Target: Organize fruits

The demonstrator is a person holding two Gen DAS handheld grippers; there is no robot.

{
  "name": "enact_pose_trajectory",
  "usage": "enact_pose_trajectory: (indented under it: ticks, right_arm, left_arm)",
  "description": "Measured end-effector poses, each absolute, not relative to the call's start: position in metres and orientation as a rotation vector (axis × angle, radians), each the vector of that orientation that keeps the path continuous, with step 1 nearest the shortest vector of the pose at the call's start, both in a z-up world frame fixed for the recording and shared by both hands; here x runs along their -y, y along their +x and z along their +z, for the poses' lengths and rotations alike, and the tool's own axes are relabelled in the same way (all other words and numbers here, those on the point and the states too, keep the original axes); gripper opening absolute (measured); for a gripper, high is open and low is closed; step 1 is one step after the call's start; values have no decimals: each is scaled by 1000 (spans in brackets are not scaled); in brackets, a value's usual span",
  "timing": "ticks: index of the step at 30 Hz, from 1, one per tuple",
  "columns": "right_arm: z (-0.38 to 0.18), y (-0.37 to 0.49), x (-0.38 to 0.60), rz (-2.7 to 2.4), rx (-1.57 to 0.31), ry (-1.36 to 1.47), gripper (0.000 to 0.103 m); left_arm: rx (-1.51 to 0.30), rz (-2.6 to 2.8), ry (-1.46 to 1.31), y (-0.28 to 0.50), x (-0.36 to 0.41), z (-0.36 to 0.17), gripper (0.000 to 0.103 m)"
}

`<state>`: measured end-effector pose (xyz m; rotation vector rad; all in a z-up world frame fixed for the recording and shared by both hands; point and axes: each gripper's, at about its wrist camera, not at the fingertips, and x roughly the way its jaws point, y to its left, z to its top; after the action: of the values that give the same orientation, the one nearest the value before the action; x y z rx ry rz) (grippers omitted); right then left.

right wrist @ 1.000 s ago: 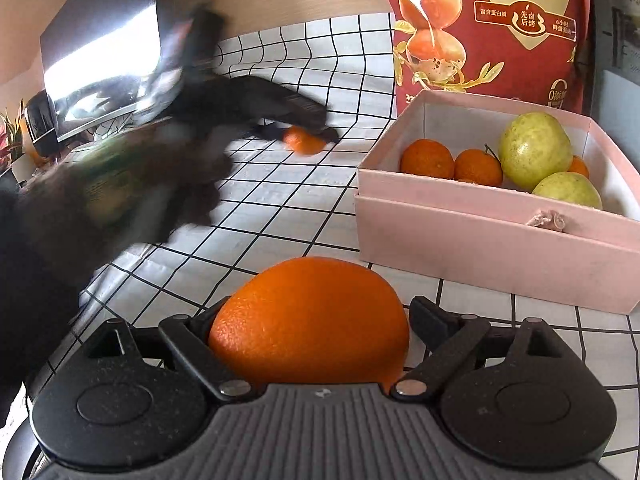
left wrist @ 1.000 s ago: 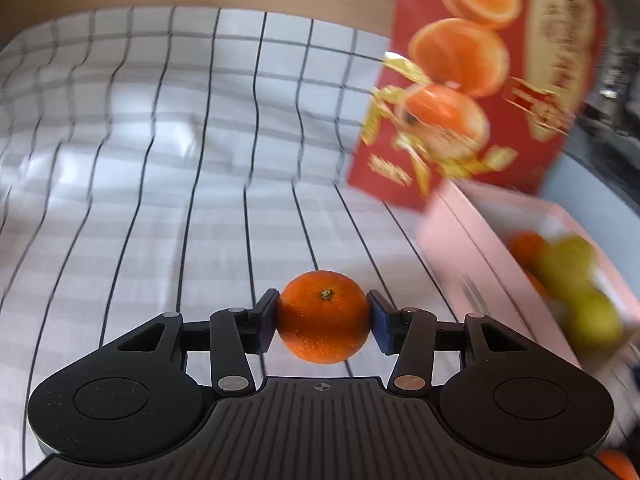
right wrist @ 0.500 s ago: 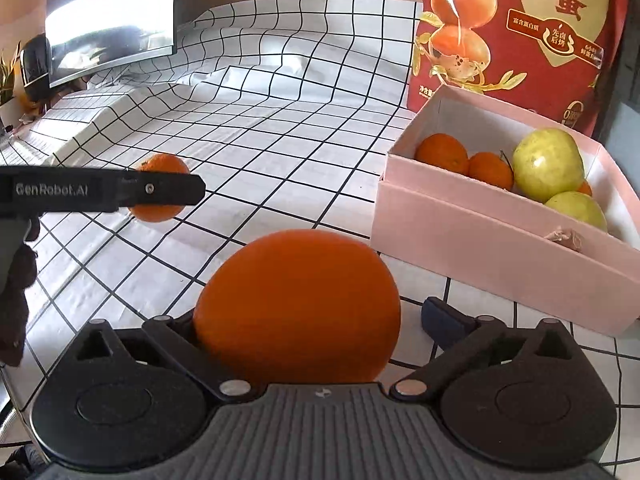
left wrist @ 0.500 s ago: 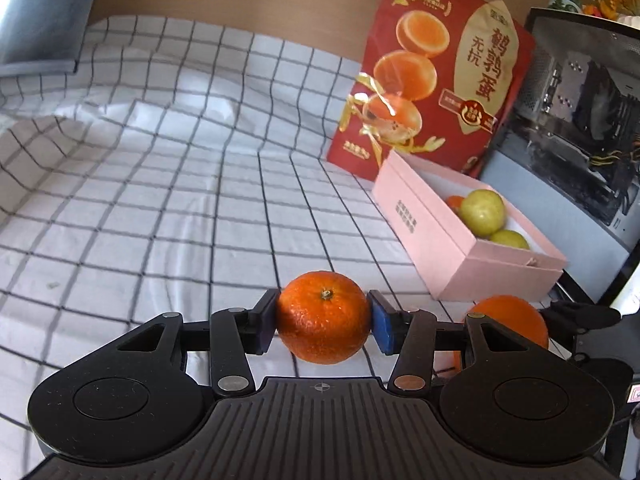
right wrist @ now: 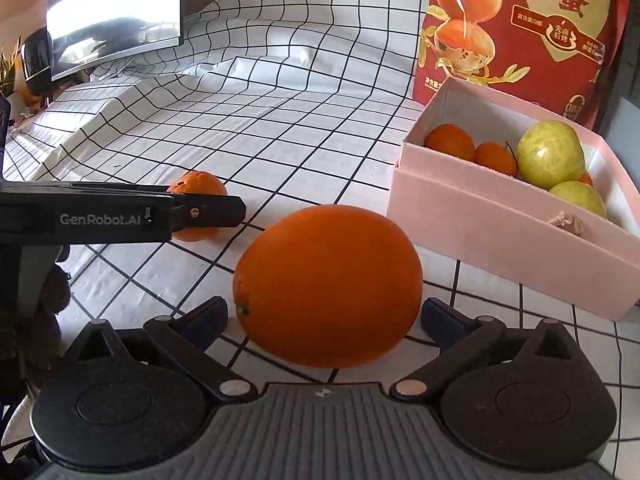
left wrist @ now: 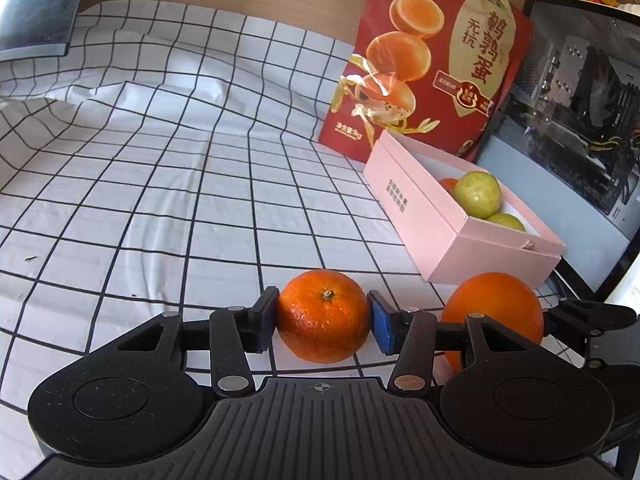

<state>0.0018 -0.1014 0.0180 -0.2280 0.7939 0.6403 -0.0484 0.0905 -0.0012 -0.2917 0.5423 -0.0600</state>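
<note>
My left gripper is shut on a small mandarin, stem up, just above or on the checked cloth. The right wrist view shows that same mandarin behind the left gripper's side. A large orange rests on the cloth between the fingers of my right gripper, which is open, with a gap at each pad. This orange lies right of the mandarin. An open pink box at the right holds two small mandarins and green fruits.
A tall red snack bag stands behind the box. A computer case is at the far right, and a monitor at the far left. The cloth bulges in folds at the back left.
My left gripper swung across with the mandarin and stopped low beside the large orange. The right gripper's jaws spread off the large orange, which now sits free on the cloth.
</note>
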Motion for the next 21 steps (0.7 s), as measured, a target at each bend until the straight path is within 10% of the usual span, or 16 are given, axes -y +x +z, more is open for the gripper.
enact_pose_trajectory:
  ticks: [21]
  right_arm:
    - [27, -21, 181, 463, -743, -209, 99]
  left_arm:
    - [-544, -66, -303, -48, -90, -3, 52]
